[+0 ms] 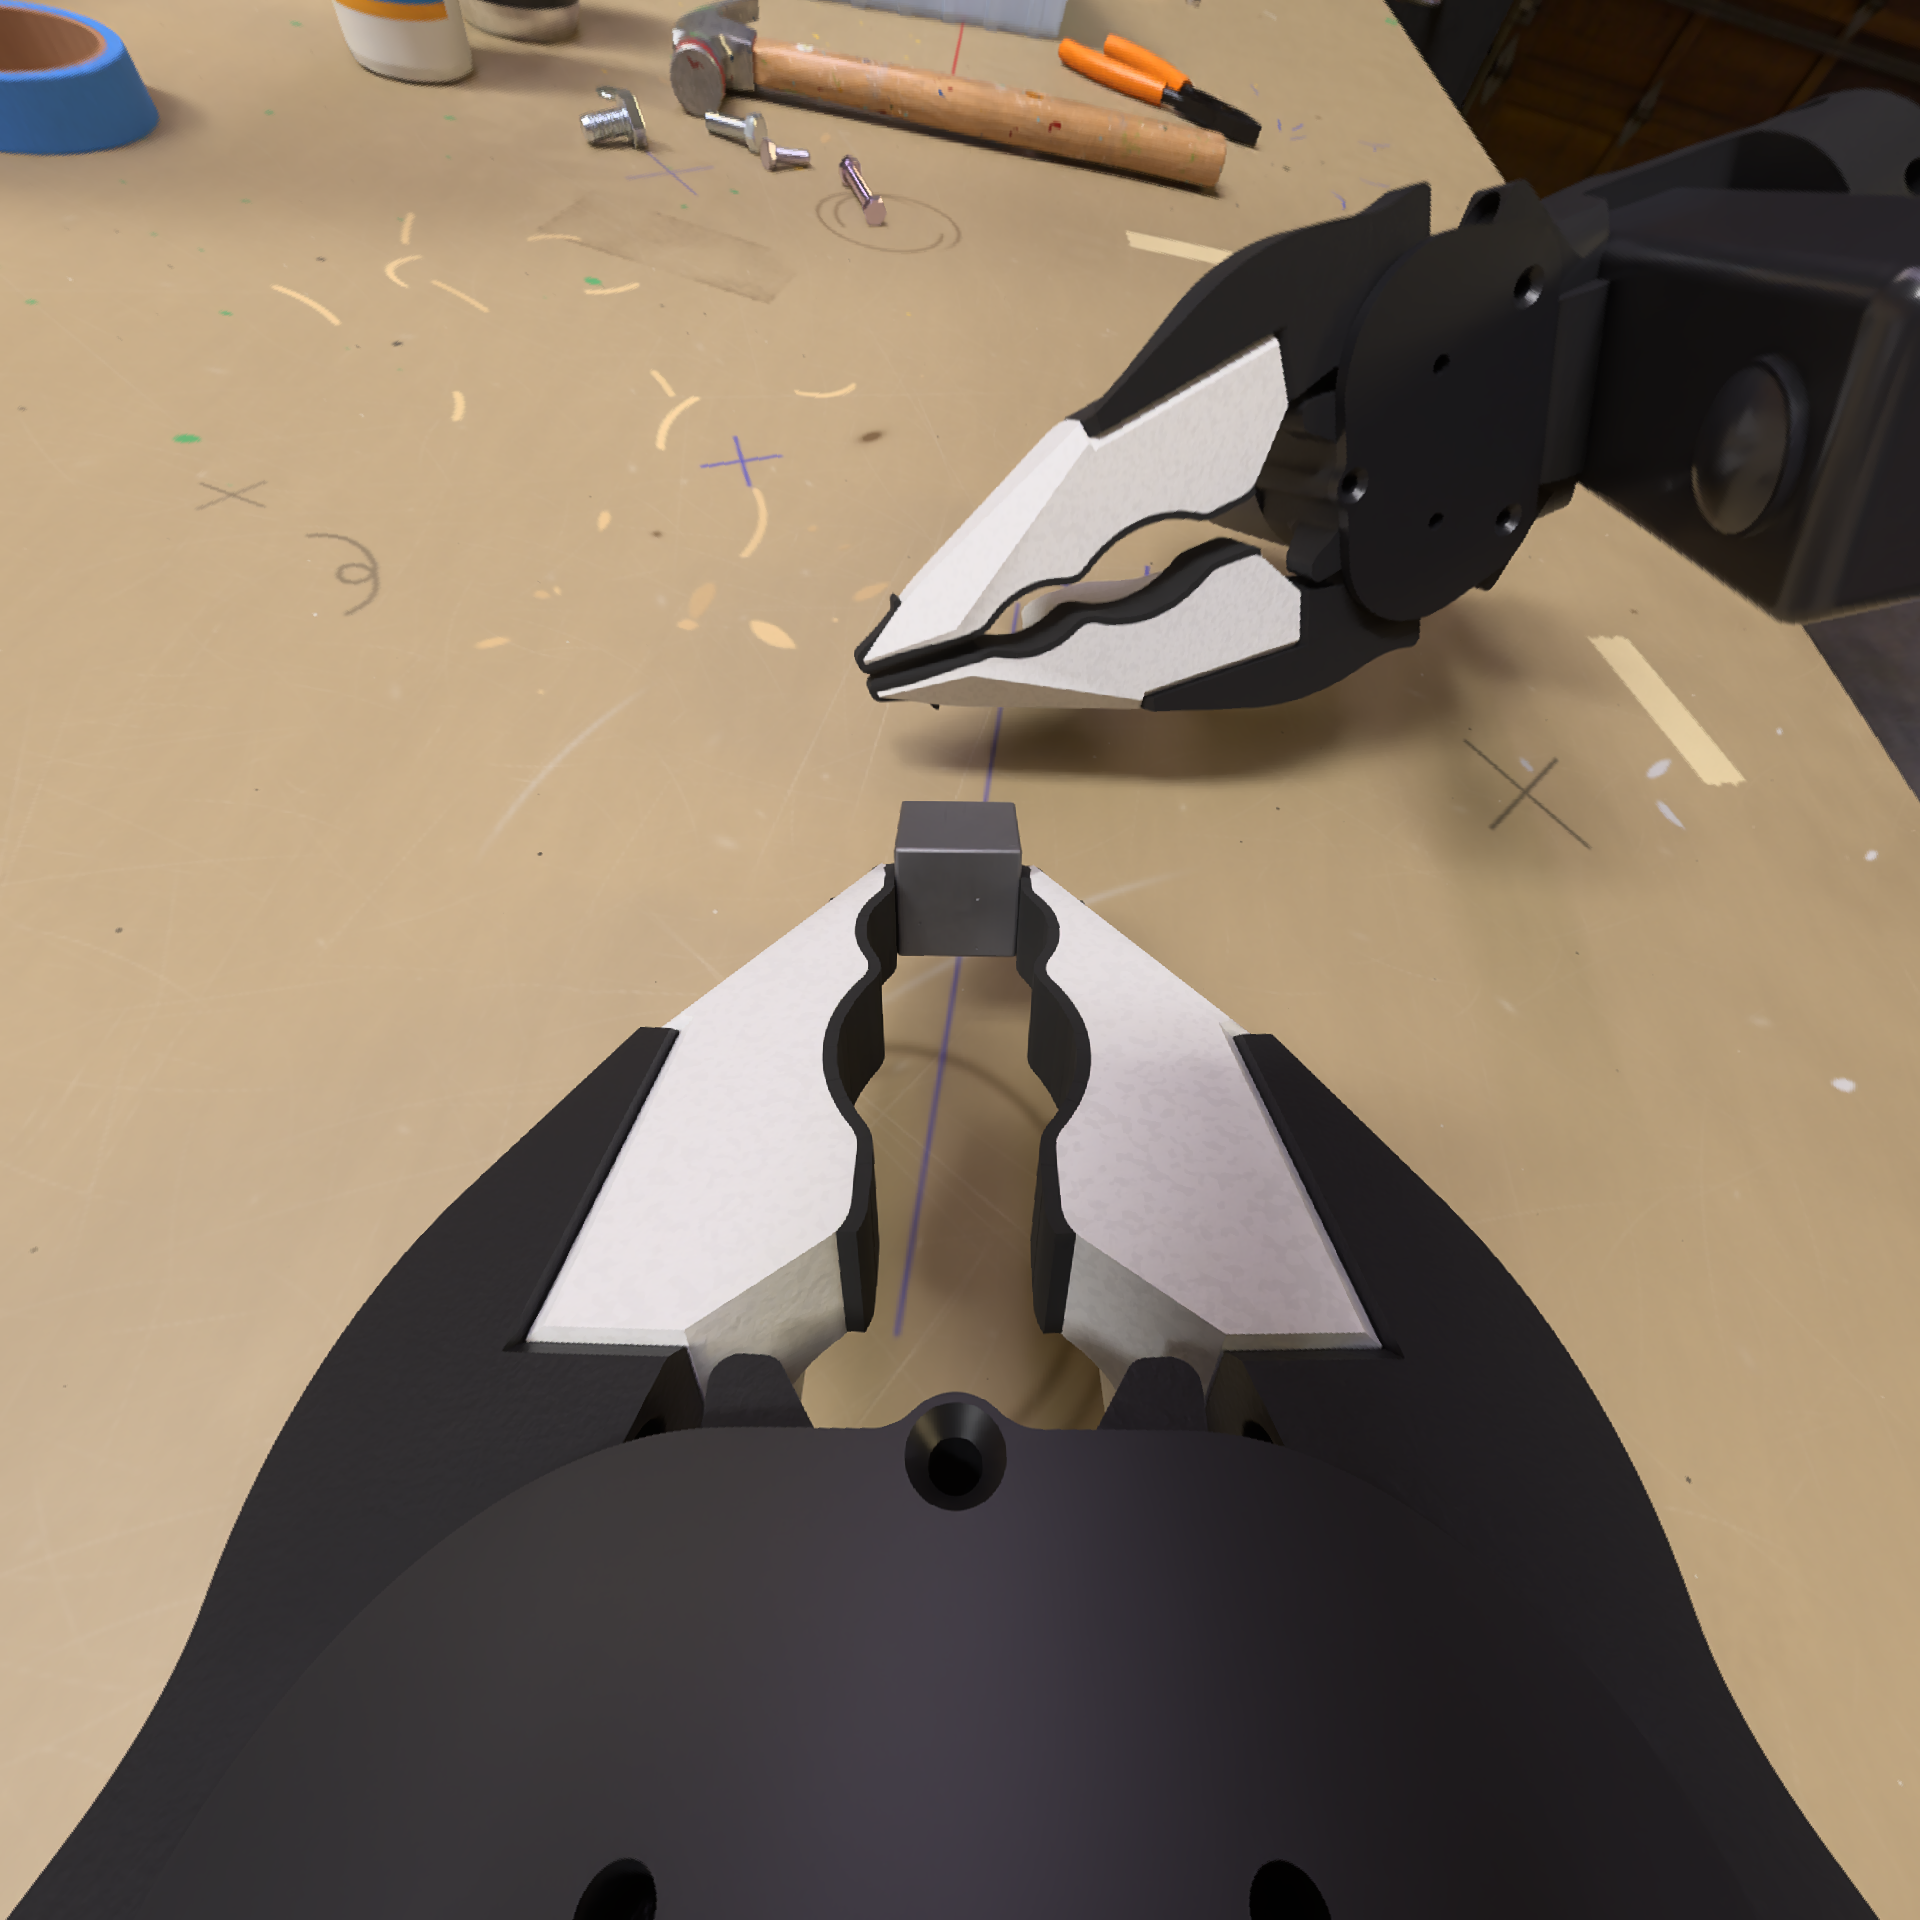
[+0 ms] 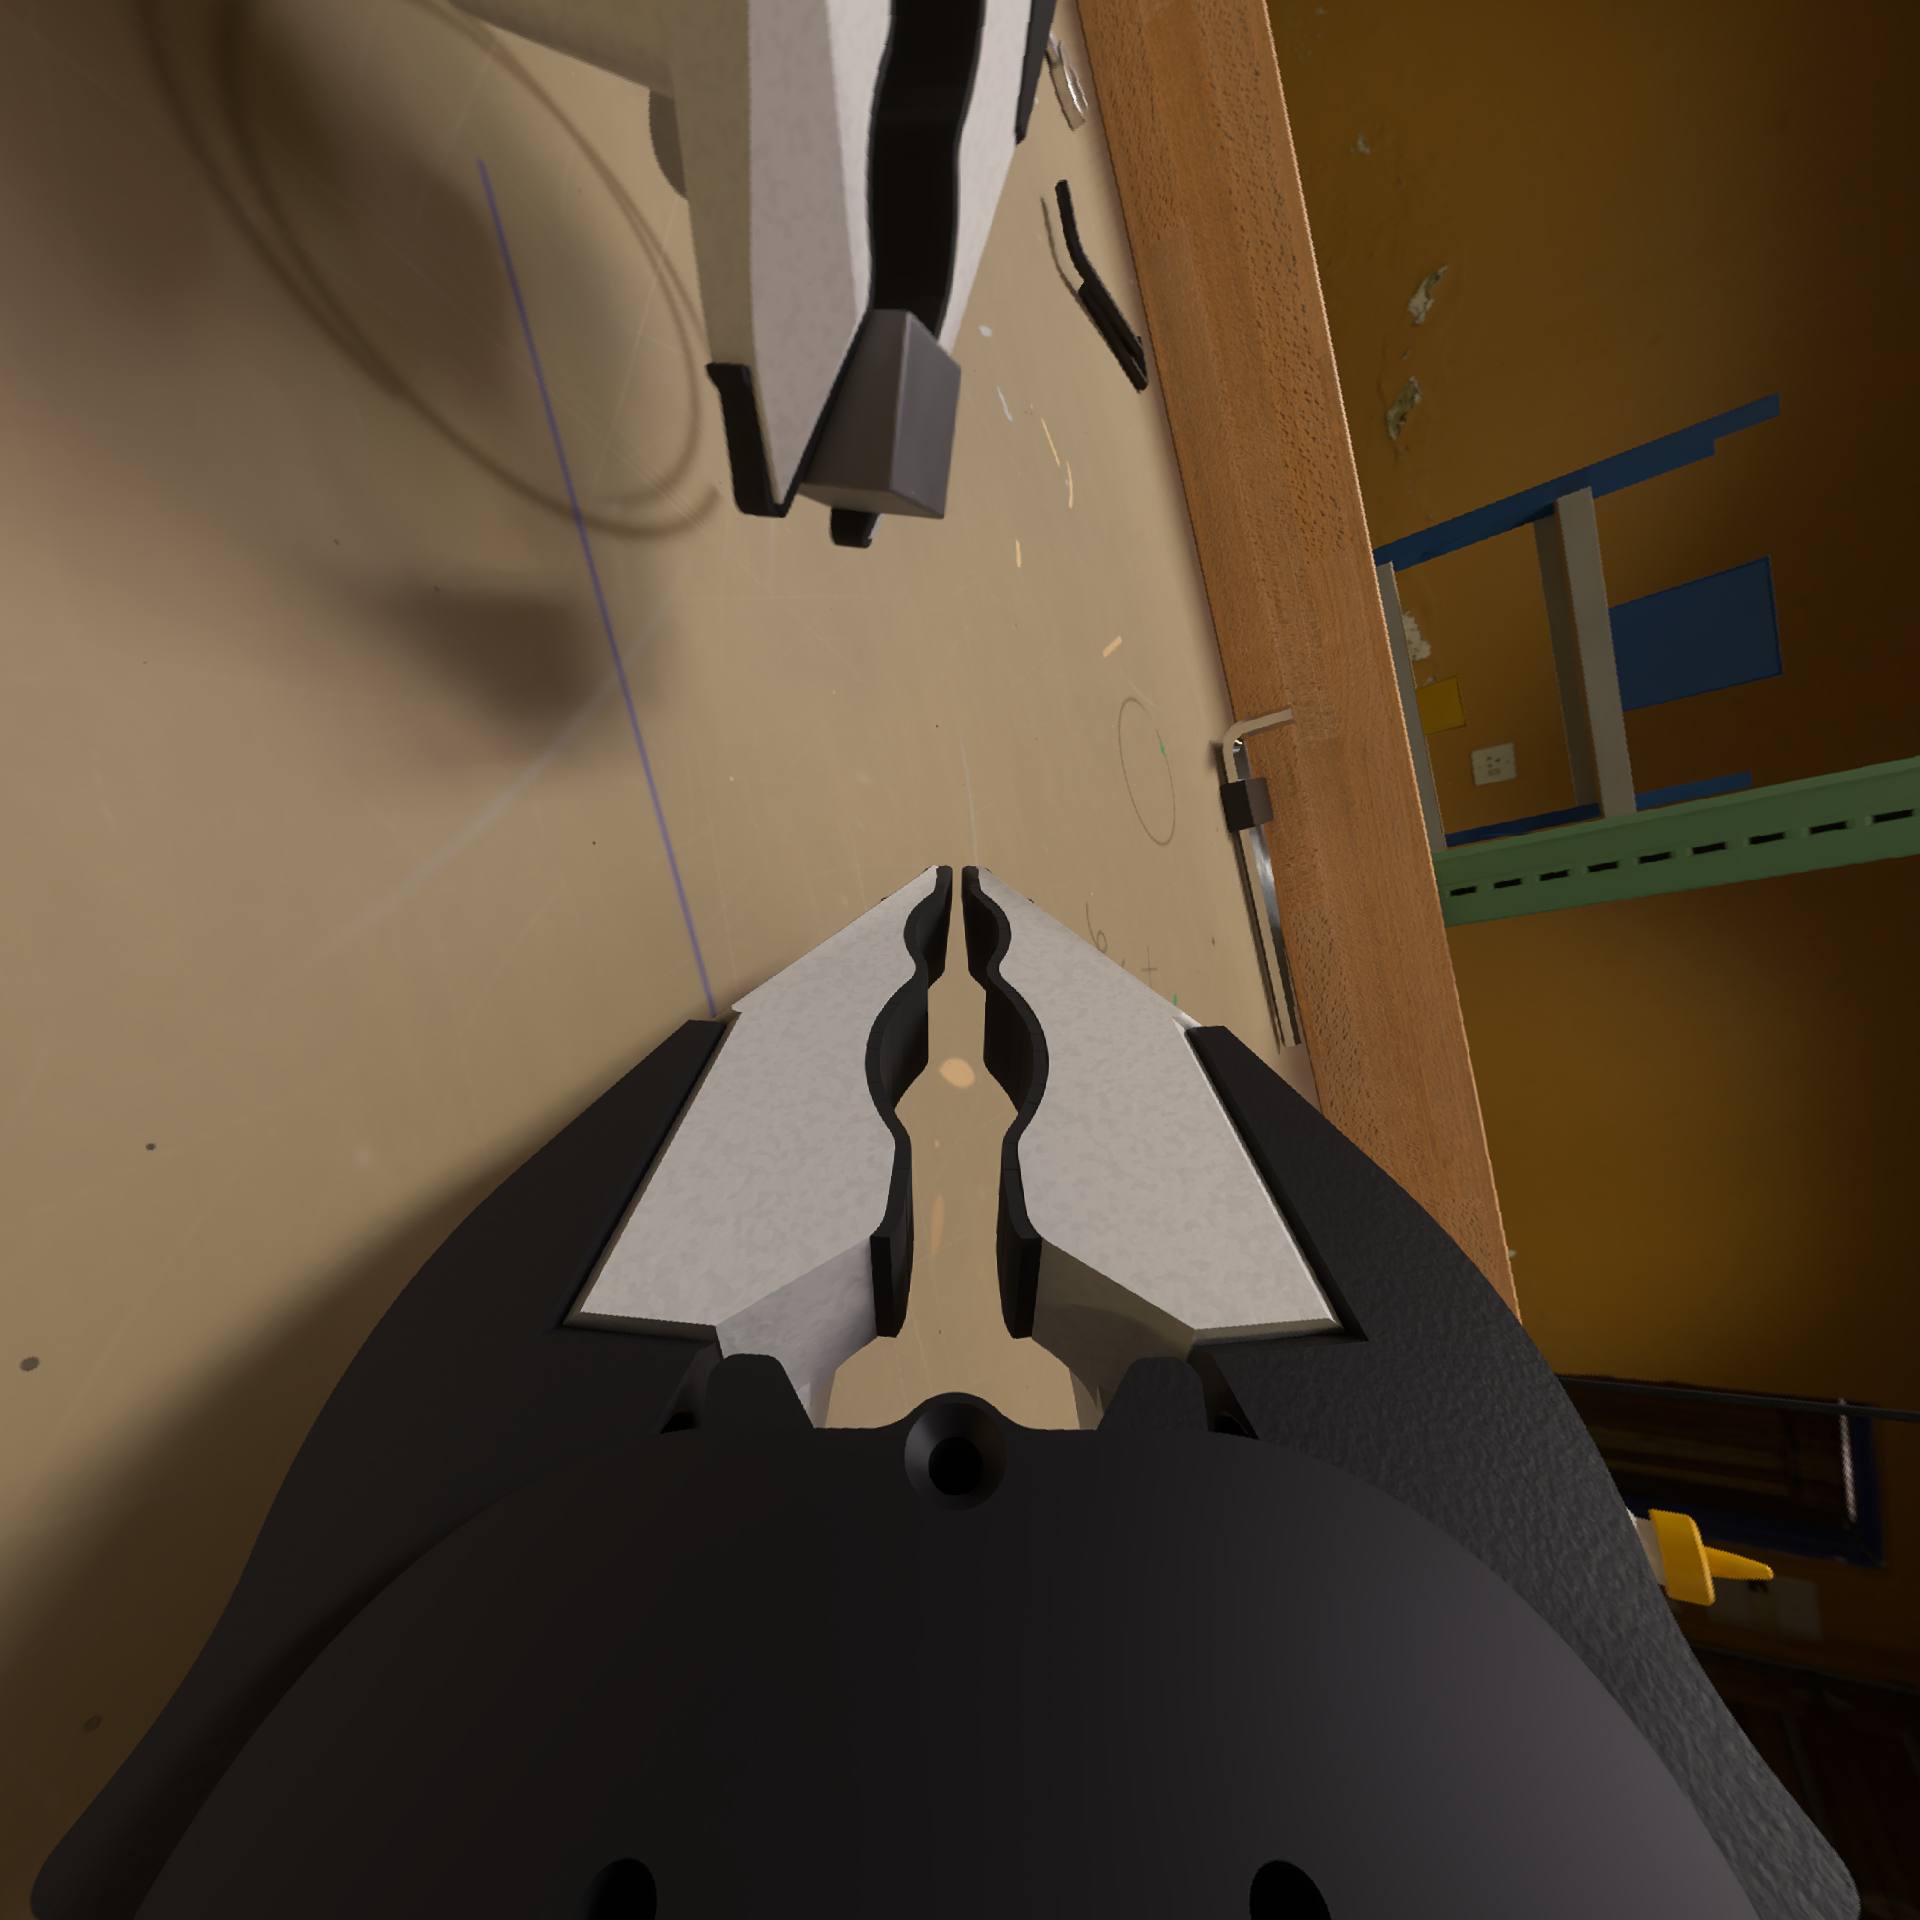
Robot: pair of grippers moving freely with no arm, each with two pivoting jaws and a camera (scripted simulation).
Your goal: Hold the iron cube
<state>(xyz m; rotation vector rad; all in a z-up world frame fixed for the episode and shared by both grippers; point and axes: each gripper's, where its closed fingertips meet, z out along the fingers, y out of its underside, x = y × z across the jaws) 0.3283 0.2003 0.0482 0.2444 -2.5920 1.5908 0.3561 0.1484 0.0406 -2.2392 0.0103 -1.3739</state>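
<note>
The iron cube [image 1: 956,878] is a small dark grey block. My left gripper [image 1: 956,883] is shut on it at the fingertips, over the tan workbench [image 1: 416,831]. In the right wrist view the cube [image 2: 899,426] shows held in the left gripper's tips, clear of the bench top. My right gripper [image 2: 956,873] is shut and empty, its tips a short way from the cube. In the left wrist view the right gripper [image 1: 878,675] hovers just beyond the cube, to the right.
At the bench's far side lie a wooden-handled hammer [image 1: 966,104], orange-handled pliers [image 1: 1153,83], several bolts [image 1: 748,135], a blue tape roll [image 1: 62,83] and a white cup [image 1: 405,36]. A hex key [image 2: 1257,831] lies by the wooden bench edge [image 2: 1299,623].
</note>
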